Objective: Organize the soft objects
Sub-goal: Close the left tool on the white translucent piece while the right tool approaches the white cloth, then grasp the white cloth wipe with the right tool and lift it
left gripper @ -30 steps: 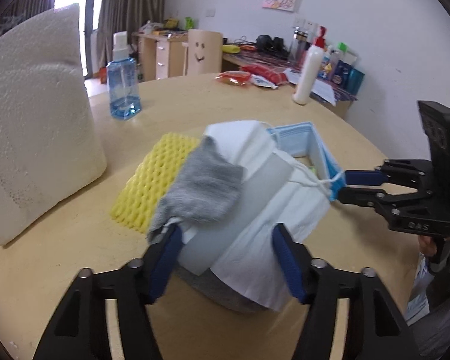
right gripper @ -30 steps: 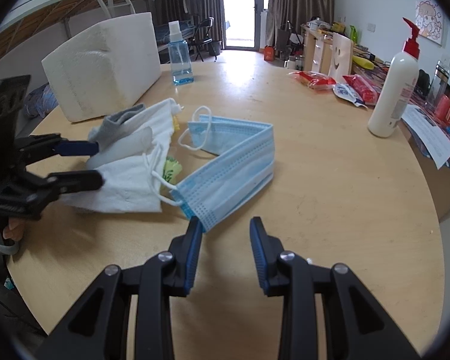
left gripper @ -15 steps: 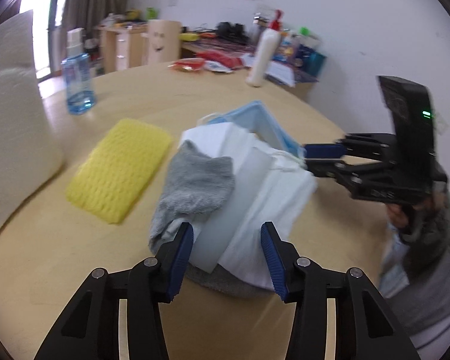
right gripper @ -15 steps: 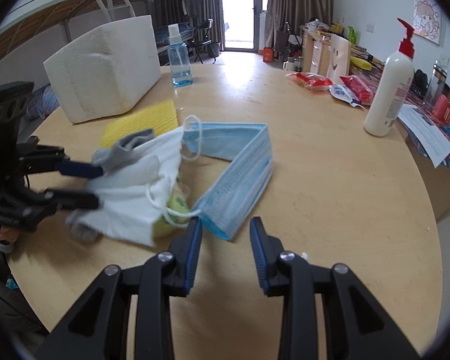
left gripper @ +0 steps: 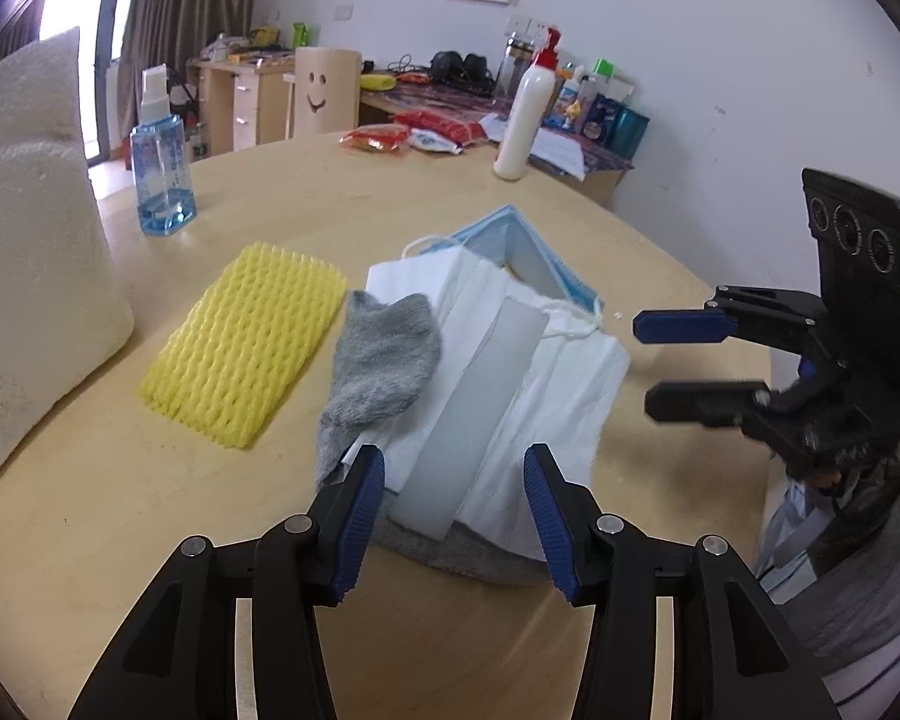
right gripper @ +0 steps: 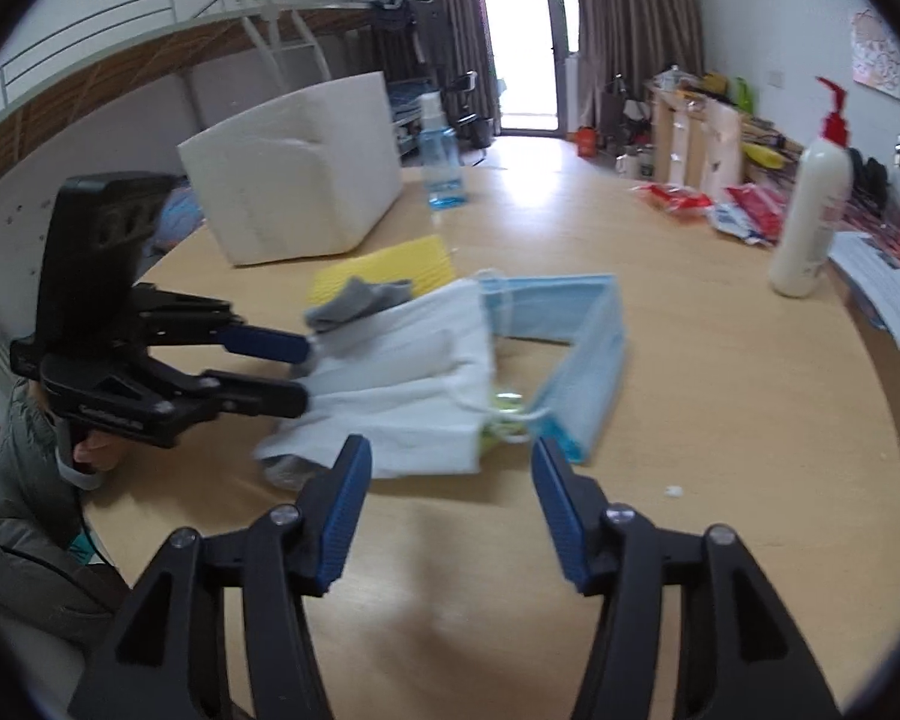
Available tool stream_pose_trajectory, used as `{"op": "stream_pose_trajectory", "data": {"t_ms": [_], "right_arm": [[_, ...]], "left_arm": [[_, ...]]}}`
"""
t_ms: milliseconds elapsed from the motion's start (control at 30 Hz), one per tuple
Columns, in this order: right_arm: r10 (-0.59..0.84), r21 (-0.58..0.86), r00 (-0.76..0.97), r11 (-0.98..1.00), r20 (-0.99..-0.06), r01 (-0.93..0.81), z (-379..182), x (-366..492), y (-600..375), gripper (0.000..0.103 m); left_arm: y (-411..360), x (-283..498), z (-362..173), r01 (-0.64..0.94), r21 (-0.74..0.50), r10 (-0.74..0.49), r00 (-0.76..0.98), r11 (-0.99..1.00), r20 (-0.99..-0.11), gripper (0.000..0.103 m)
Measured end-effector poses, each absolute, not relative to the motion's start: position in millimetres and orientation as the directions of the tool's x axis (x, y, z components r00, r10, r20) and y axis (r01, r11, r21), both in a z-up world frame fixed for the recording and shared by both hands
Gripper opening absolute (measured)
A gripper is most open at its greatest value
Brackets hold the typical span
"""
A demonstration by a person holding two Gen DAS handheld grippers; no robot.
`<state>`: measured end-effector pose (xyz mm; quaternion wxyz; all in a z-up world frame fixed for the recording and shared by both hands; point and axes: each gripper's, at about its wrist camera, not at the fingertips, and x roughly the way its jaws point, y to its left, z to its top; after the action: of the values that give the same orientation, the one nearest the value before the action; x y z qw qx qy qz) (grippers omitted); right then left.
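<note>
A pile of soft things lies on the round wooden table (left gripper: 150,540): white masks (left gripper: 546,396) with a pale grey strip (left gripper: 480,408), a grey sock (left gripper: 384,360) and a blue mask (left gripper: 534,258) behind. A yellow foam net (left gripper: 246,342) lies to its left. My left gripper (left gripper: 453,504) is open, its jaws at the near edge of the pile. My right gripper (left gripper: 684,363) is open and empty to the right of the pile. In the right wrist view the pile (right gripper: 414,372) lies ahead of the right gripper (right gripper: 447,498), with the left gripper (right gripper: 294,372) at its left edge.
A big white foam block (left gripper: 24,252) stands at the left, a blue spray bottle (left gripper: 162,168) behind the net. A white pump bottle (left gripper: 525,114) and red packets (left gripper: 378,138) sit at the far edge. A desk with clutter stands beyond.
The left gripper has opened from its grip on the white masks and the pile rests on the table. The right gripper has opened wide and drawn back from the blue mask.
</note>
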<state>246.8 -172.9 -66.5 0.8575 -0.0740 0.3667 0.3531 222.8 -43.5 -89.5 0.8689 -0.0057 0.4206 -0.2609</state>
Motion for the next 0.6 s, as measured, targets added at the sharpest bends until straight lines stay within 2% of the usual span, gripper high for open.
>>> {"op": "stream_pose_trajectory", "data": {"t_ms": [100, 167, 233, 300, 367, 400, 433, 500, 533, 600], "right_arm": [[0.548, 0.127, 0.46, 0.727, -0.698, -0.674, -74, 249, -158, 0.06], [0.543, 0.117, 0.452, 0.721, -0.708, -0.683, -78, 252, -149, 0.06], [0.541, 0.11, 0.449, 0.716, -0.711, -0.689, -80, 255, -144, 0.061], [0.537, 0.103, 0.44, 0.709, -0.719, -0.697, -82, 254, -141, 0.061], [0.541, 0.107, 0.43, 0.702, -0.723, -0.704, -84, 254, -138, 0.058], [0.546, 0.117, 0.423, 0.701, -0.723, -0.704, -84, 254, -139, 0.052], [0.547, 0.13, 0.416, 0.704, -0.727, -0.698, -85, 256, -139, 0.037], [0.552, 0.152, 0.415, 0.713, -0.724, -0.684, -84, 257, -143, 0.03], [0.559, 0.171, 0.412, 0.718, -0.72, -0.675, -84, 259, -147, 0.019], [0.561, 0.182, 0.413, 0.723, -0.717, -0.666, -83, 259, -150, 0.014]], "left_arm": [[-45, 222, -92, 0.455, -0.225, -0.456, 0.497, 0.861, -0.738, 0.048], [-45, 223, -93, 0.452, -0.22, -0.449, 0.498, 0.864, -0.742, 0.036], [-43, 224, -93, 0.448, -0.237, -0.458, 0.489, 0.862, -0.742, 0.034], [-42, 224, -93, 0.452, -0.247, -0.468, 0.484, 0.857, -0.739, 0.025], [-46, 223, -92, 0.46, -0.245, -0.472, 0.483, 0.853, -0.737, 0.023], [-46, 222, -91, 0.464, -0.245, -0.475, 0.482, 0.851, -0.736, 0.022], [-47, 222, -91, 0.468, -0.248, -0.48, 0.478, 0.848, -0.736, 0.02], [-47, 222, -92, 0.467, -0.247, -0.477, 0.478, 0.849, -0.738, 0.019], [-48, 221, -92, 0.466, -0.242, -0.472, 0.477, 0.851, -0.742, 0.019], [-50, 220, -92, 0.475, -0.242, -0.477, 0.472, 0.846, -0.741, 0.019]]}}
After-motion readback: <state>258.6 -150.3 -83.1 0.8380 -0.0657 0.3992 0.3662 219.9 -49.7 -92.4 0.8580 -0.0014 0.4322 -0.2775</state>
